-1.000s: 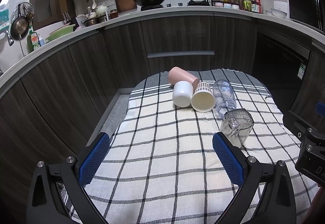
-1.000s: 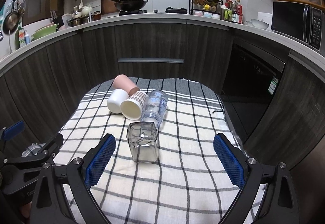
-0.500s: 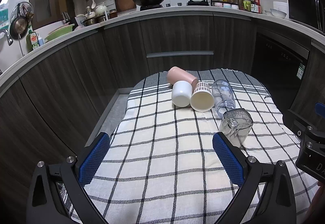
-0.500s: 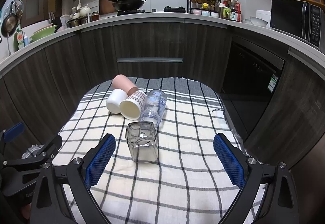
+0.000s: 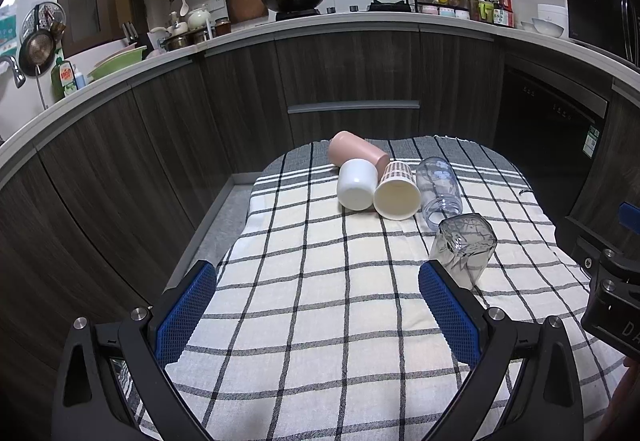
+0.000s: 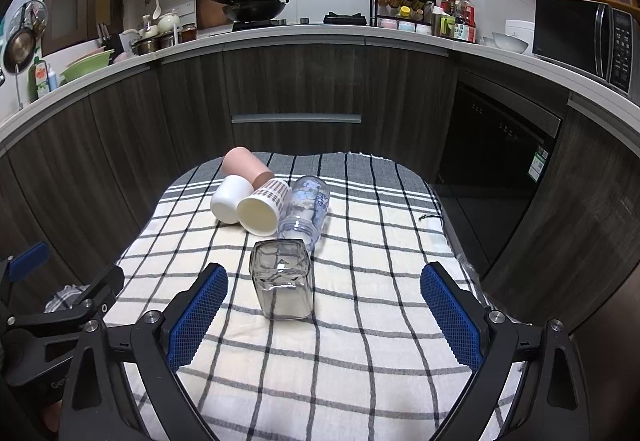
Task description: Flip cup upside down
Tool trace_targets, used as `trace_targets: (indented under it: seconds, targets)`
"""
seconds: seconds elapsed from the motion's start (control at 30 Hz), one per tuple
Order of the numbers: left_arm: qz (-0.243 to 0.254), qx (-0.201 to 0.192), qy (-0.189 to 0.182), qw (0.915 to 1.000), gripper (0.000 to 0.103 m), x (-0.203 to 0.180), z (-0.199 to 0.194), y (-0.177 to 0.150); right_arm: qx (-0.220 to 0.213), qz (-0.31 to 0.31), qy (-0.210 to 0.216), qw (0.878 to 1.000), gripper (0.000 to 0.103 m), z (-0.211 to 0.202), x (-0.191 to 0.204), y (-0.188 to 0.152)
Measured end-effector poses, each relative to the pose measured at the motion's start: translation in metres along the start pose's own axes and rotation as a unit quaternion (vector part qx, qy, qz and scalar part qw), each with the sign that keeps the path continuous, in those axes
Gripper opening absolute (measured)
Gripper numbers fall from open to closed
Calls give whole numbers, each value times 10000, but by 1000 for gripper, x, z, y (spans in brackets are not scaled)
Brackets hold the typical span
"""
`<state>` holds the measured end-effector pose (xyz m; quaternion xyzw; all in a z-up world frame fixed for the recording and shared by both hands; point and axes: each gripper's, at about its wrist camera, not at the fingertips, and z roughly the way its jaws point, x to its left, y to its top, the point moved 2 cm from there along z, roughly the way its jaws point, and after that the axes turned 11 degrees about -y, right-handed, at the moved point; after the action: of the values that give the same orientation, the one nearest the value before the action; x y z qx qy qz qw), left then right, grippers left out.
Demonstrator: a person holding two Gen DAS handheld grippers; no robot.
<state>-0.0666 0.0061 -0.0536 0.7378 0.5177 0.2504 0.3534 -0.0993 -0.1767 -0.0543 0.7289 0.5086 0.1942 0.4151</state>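
I see both tools spread wide with nothing between their blue pads. My right gripper [image 6: 322, 315] faces the clear square glass cup [image 6: 282, 281], which stands base-up on the checked cloth [image 6: 380, 361], slightly left of centre between the fingers. From my left gripper [image 5: 318, 315] the same cup [image 5: 464, 249] sits off to the right, just past the right pad [image 5: 448, 315]. Behind it lie a pink tumbler [image 5: 358, 153], a white cup [image 5: 356, 189], a patterned paper cup [image 5: 396, 191] and a clear plastic bottle [image 5: 438, 187], clustered together. Only the right view shows the microwave [image 6: 584, 37].

Left hand-held gripper [image 5: 318, 311], right hand-held gripper [image 6: 324, 311]: black frames, blue textured pads, silver screws
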Motion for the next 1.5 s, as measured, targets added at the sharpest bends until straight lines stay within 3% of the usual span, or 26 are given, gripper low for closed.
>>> trace_targets:
  seconds: [1.5]
  targets:
    - [-24, 69, -151, 9999, 103, -4, 3, -1, 90, 29, 34, 9999, 97, 4, 4, -2]
